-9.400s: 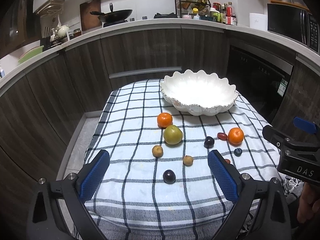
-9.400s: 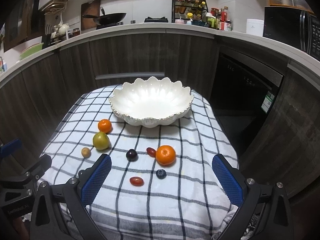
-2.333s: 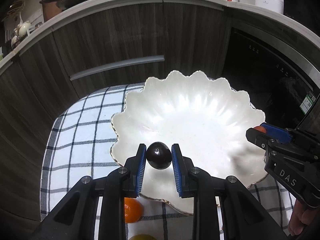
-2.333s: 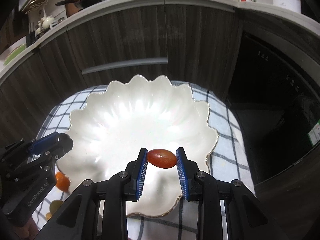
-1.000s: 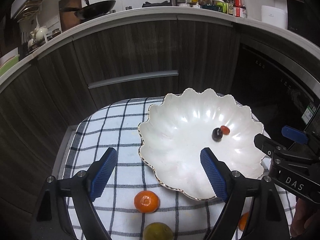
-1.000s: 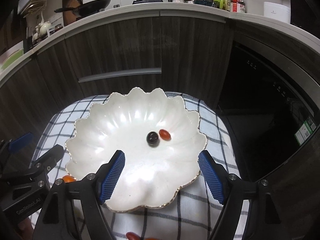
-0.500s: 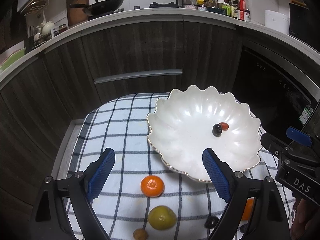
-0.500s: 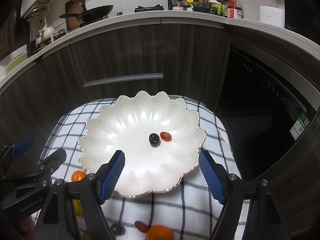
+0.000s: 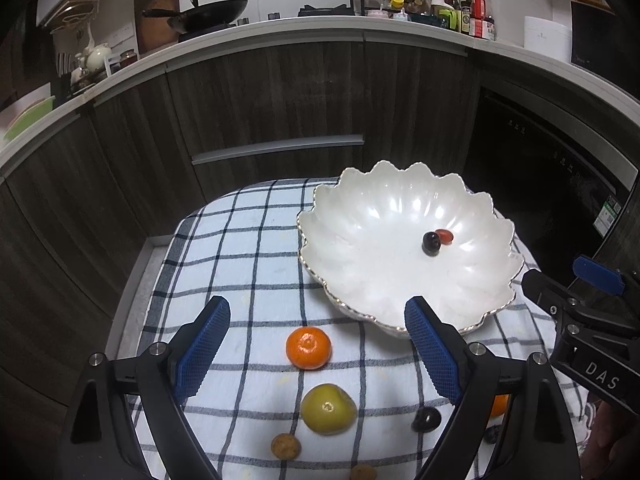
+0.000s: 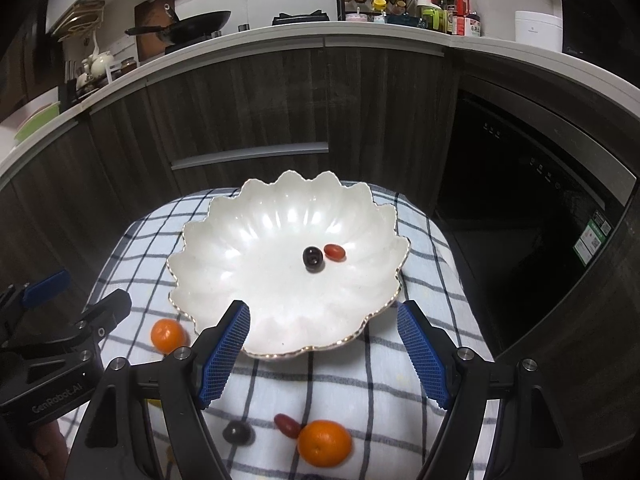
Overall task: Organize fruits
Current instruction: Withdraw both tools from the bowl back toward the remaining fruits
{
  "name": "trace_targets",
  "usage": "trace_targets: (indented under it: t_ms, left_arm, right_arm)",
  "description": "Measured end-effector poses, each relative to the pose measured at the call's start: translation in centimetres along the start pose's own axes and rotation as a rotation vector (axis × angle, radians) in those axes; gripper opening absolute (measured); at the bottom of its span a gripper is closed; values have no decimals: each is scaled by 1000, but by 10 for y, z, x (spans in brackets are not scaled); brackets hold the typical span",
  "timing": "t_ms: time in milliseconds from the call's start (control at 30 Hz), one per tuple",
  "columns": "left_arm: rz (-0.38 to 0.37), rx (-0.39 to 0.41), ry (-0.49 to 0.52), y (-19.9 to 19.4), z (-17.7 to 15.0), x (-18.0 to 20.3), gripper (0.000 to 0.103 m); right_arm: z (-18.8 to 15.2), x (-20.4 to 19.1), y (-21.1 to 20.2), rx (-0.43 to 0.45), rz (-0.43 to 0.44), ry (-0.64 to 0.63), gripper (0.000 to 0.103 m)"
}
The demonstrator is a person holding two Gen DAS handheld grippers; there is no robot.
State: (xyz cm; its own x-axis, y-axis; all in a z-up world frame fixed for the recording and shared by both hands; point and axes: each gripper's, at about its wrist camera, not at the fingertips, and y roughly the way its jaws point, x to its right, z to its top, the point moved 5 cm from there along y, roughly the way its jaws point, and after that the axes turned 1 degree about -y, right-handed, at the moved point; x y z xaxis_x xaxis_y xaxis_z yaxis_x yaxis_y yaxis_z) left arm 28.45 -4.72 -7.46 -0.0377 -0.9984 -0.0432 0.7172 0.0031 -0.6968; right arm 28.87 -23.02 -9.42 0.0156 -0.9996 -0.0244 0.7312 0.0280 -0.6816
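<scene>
change: dark plum [image 9: 431, 243] and red tomato [image 9: 443, 236] now dropped inside bowl [image 9: 360, 216] | left gripper [image 9: 316, 350], right gripper [image 10: 324, 352] gaping, empty, pulled back | remaining: orange [image 9: 308, 348], green fruit [image 9: 328, 409] near bowl

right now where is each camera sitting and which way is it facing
Left wrist: rides the left gripper, angled down at the checked cloth, where a small orange mandarin and a yellow-green round fruit lie; its open blue-padded fingers show, the right gripper at the edge.
Right wrist: rides the right gripper, angled down over the white scalloped bowl; its open fingers show, the left gripper at the edge.
Shared: the bowl, a dark plum and a red oval tomato in it.
</scene>
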Motion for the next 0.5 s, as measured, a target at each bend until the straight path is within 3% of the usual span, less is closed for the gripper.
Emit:
trace_targets:
  t_ms: [500]
  left_arm:
    - [-8,-5,17,-5,-23,2,89]
  right_arm:
    - [-19,-1,-6,-8,-6,-16,77]
